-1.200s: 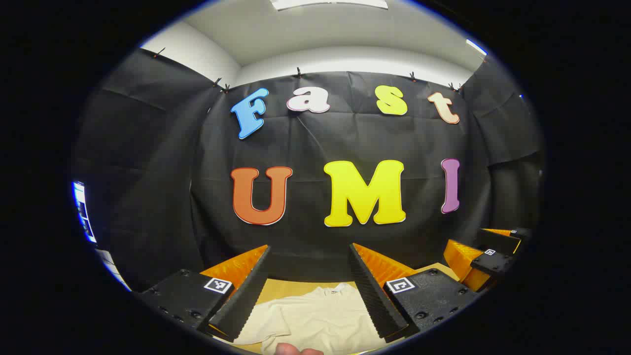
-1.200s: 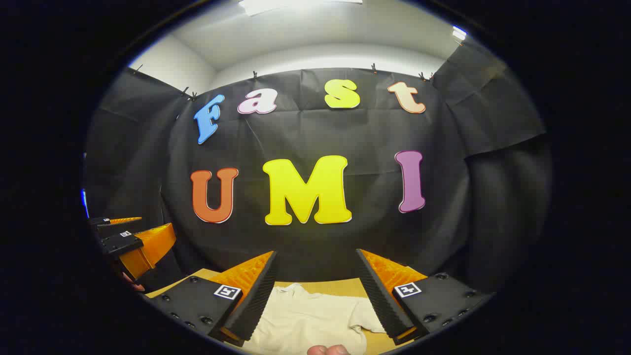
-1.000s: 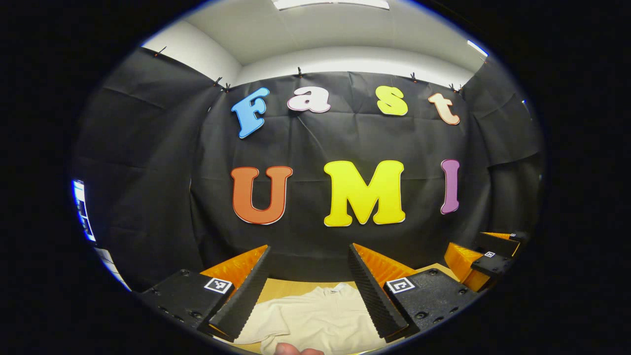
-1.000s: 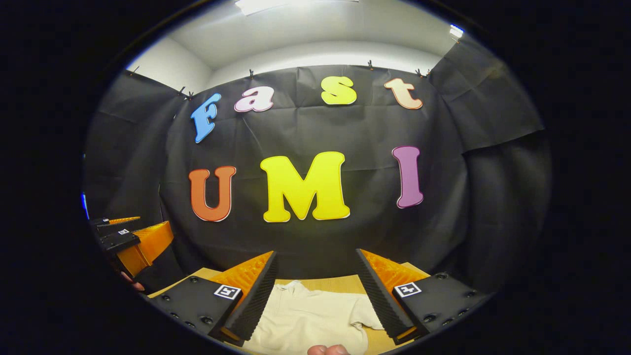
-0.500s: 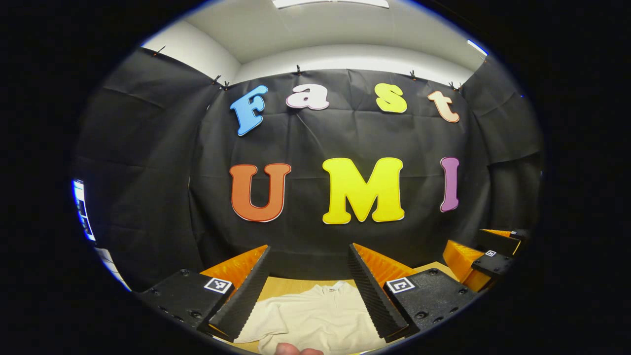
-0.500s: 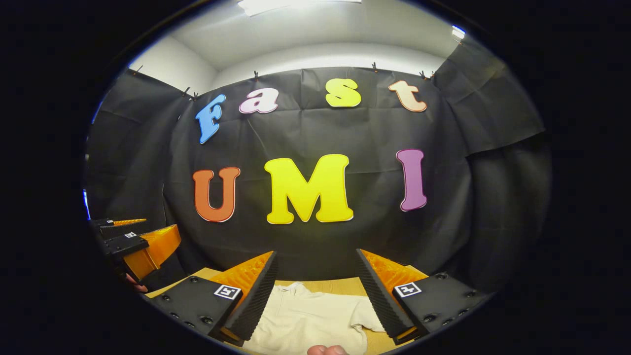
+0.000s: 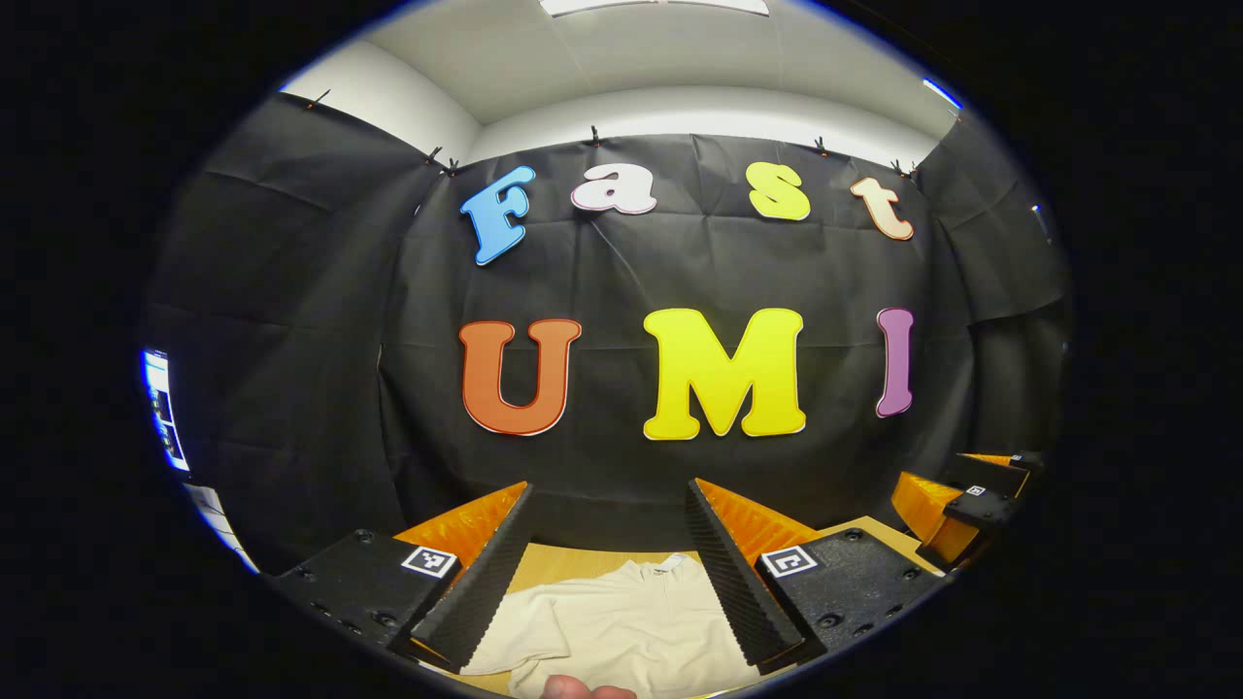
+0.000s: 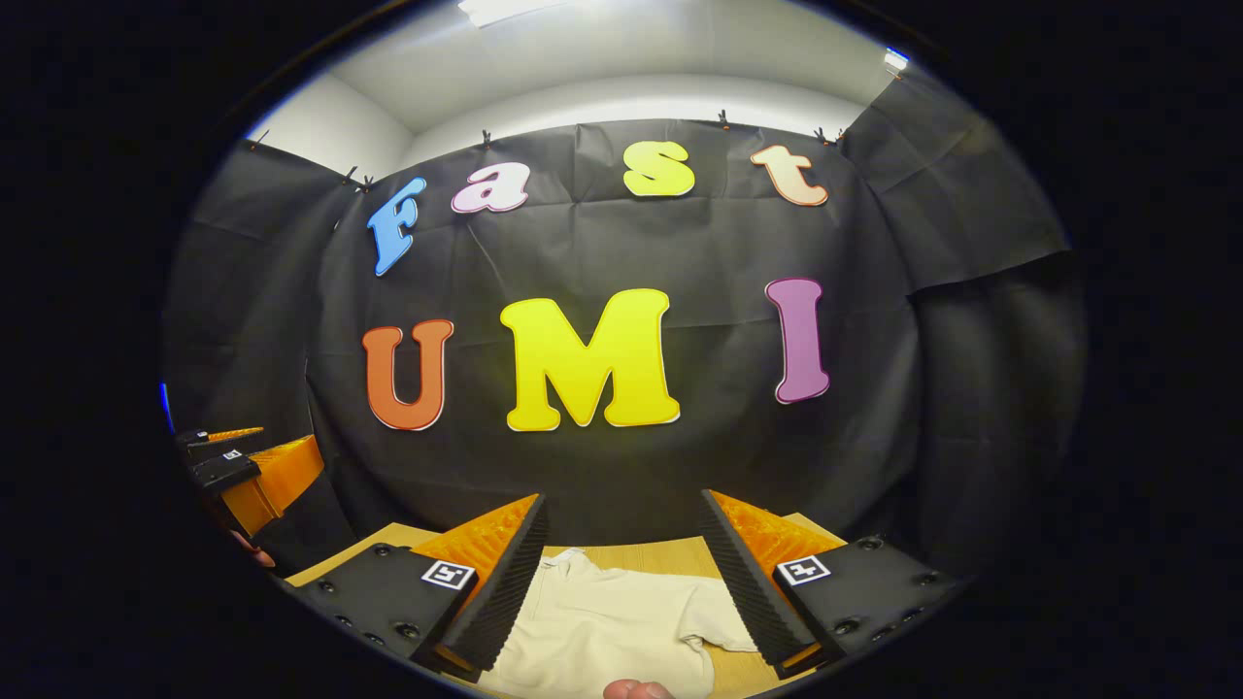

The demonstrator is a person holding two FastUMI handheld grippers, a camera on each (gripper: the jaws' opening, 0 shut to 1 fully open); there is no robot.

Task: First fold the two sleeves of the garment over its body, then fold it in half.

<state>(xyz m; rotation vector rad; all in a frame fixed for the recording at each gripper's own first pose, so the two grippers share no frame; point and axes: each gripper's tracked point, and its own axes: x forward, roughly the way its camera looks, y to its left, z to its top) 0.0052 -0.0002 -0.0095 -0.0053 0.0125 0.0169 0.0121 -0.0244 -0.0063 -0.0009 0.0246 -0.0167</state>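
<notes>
In the left gripper view, the left gripper point(image 7: 608, 505) is spread wide, its two fingers well apart and pressing on nothing. It hangs in the air above the table, touching no cloth. Between and below the fingers lies the garment point(image 7: 621, 626), a cream shirt spread on the wooden table point(image 7: 554, 563), its collar point(image 7: 668, 563) pointing toward the black cloth wall. One short sleeve point(image 7: 510, 646) reaches out to the left under the left finger. A fingertip point(image 7: 583, 691) of the person pokes in at the bottom edge of this view. Far off at the right edge, the right gripper point(image 7: 957, 500) is seen from the side, also off the table.

In the right gripper view, the right gripper point(image 8: 623, 515) is likewise released, fingers wide apart with nothing in them, held above the table point(image 8: 670, 555). The garment point(image 8: 607, 626) lies beneath the gap, its other sleeve point(image 8: 723, 631) spreading out to the right beside the right finger, unfolded. A fingertip point(image 8: 636, 690) shows at the bottom edge. At the left edge, the left gripper point(image 8: 243, 466) is seen side-on, with a bit of the hand point(image 8: 254, 553) holding it beneath.
</notes>
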